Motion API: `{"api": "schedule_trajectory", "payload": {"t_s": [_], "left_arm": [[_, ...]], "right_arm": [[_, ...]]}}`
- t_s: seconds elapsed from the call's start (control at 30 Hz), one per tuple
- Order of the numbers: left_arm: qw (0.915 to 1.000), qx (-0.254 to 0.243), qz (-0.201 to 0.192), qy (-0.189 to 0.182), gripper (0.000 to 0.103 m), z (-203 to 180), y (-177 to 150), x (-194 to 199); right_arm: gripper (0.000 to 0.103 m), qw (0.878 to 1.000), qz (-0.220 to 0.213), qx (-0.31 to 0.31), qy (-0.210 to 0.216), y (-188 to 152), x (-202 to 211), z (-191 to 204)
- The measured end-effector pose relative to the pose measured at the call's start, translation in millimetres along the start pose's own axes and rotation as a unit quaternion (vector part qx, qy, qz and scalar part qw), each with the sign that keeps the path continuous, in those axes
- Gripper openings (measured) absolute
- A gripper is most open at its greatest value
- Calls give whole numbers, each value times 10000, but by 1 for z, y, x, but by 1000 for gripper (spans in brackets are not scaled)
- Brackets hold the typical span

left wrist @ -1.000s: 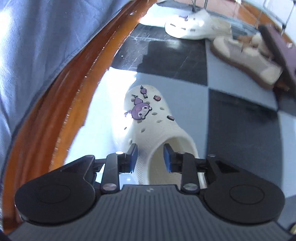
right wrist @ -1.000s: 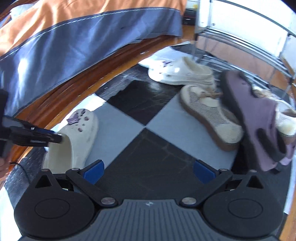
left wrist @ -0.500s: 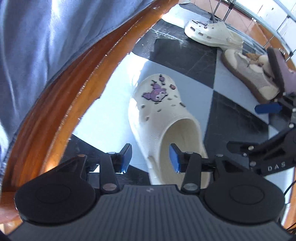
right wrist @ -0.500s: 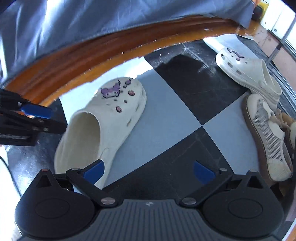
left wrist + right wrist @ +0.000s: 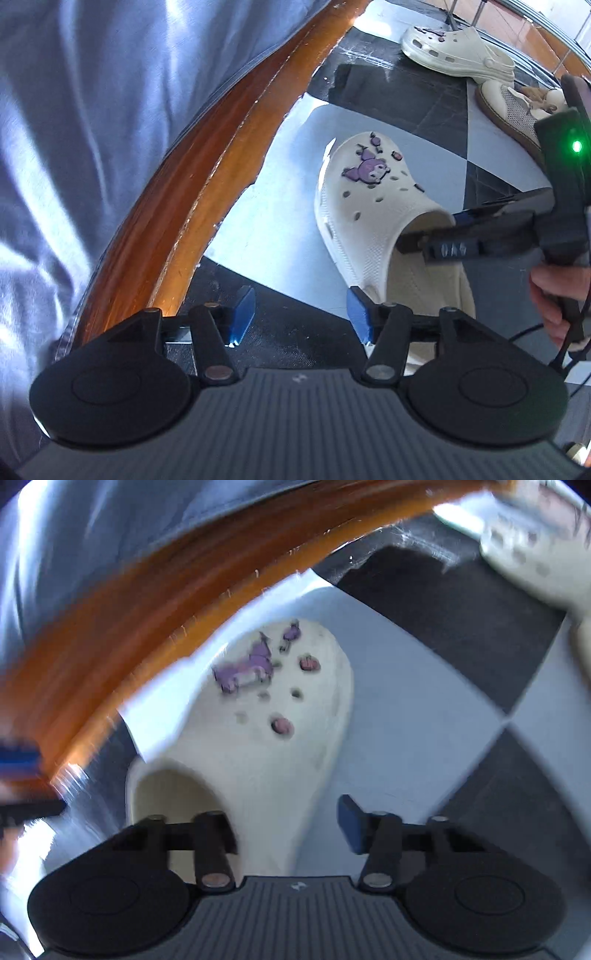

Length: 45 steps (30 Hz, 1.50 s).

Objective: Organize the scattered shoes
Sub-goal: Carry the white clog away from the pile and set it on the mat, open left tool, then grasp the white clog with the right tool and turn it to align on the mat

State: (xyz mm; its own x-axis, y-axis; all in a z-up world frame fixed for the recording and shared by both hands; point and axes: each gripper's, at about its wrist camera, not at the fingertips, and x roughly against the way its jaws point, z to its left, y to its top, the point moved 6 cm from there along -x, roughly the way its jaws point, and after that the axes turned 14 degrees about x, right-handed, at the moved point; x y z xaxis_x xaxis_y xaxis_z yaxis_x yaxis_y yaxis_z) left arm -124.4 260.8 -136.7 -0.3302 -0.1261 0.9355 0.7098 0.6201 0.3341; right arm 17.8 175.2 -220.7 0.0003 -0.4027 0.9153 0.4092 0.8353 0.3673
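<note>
Cream clog (image 5: 373, 221) with purple charms lies on the checkered floor mat (image 5: 424, 107), ahead and slightly right of my left gripper (image 5: 301, 314), toe pointing away. My left gripper is spread wide and holds nothing; its right finger (image 5: 357, 313) sits just beside the clog's side wall. My right gripper (image 5: 288, 819) straddles the clog's upper, one finger inside the foot opening and one outside (image 5: 349, 821), with a gap still showing, so it is not clamped. Left of both grippers runs a wooden bed rail (image 5: 207, 177) under blue bedding (image 5: 92, 110). Farther ahead, well apart, lie a second cream clog (image 5: 458, 51) and a mesh shoe (image 5: 513, 107).
</note>
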Motion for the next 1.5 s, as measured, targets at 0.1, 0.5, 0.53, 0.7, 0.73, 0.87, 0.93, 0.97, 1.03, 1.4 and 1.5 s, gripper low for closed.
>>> {"api": "schedule_trajectory", "payload": {"t_s": [0.1, 0.5, 0.53, 0.7, 0.73, 0.87, 0.93, 0.97, 1.03, 1.4, 1.5], "left_arm": [[9999, 58, 72, -42, 55, 4, -4, -1], [9989, -231, 272, -290, 58, -10, -29, 20], [9988, -213, 299, -335, 59, -10, -30, 20], [9992, -62, 258, -283, 59, -3, -22, 11], [9994, -42, 226, -263, 59, -3, -20, 10], [9996, 88, 115, -252, 60, -2, -13, 9], [9995, 155, 93, -268, 61, -1, -11, 9], [9995, 181, 83, -264, 61, 0, -10, 9], [9996, 201, 85, -168, 62, 6, -12, 6], [9988, 360, 258, -202, 69, 19, -19, 7], [9988, 323, 334, -138, 69, 19, -25, 5]], "right_arm": [[27, 9931, -77, 1157, -179, 6, 13, 15], [89, 9060, -1022, 3913, -1249, 32, 87, 8], [89, 9210, -1028, 3529, -1287, 34, 88, -2], [86, 9867, -745, 1383, -410, 24, 92, -38], [82, 9928, -730, 949, 72, 21, 88, -40], [79, 9995, -180, -248, 51, 23, 45, -55], [71, 9965, -61, -828, 105, 24, 23, -62], [49, 9907, -50, -1251, 527, 23, 12, -63], [15, 9743, -149, -1827, 1308, 19, -3, -60], [11, 9805, -173, 591, 1867, 23, 31, -5], [16, 9730, 152, 1514, 1735, 21, 47, 16]]}}
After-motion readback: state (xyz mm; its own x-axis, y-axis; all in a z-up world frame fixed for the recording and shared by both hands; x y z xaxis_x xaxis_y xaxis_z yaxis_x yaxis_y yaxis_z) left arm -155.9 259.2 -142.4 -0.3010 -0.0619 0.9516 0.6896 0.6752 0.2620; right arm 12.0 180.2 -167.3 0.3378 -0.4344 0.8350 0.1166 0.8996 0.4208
